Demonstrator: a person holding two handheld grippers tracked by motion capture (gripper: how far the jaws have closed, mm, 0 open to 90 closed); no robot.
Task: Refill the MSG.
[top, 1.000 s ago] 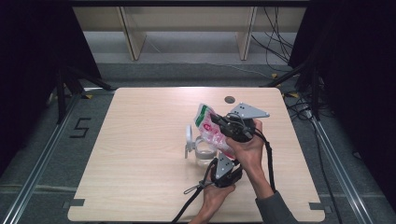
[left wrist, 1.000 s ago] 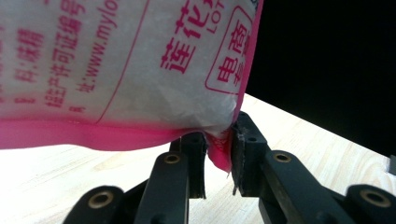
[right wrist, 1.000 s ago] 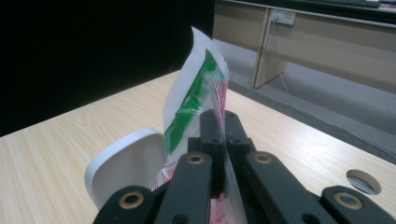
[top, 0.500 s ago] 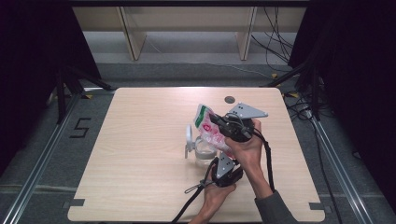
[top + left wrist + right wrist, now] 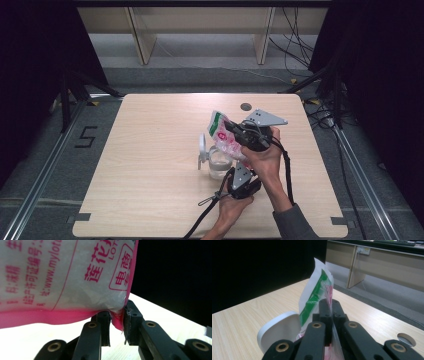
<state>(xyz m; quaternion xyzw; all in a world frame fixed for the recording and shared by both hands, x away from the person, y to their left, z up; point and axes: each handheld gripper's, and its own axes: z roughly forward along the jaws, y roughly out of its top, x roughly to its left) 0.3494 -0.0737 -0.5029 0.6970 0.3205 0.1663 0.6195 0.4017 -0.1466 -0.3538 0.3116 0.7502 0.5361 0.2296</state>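
Glossy plastic bag [image 5: 223,136], matt wooden table [image 5: 150,165]

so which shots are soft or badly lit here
Left gripper view: the bag sits so close that its print blurs, and the background is black. Right gripper view: its tool is slightly soft and the left side is dark. High view: table evenly lit, surroundings dark.

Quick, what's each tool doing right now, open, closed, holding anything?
Left tool: closed on the pink bottom corner of the plastic bag.
Right tool: closed on the bag's edge, above the clear jar.
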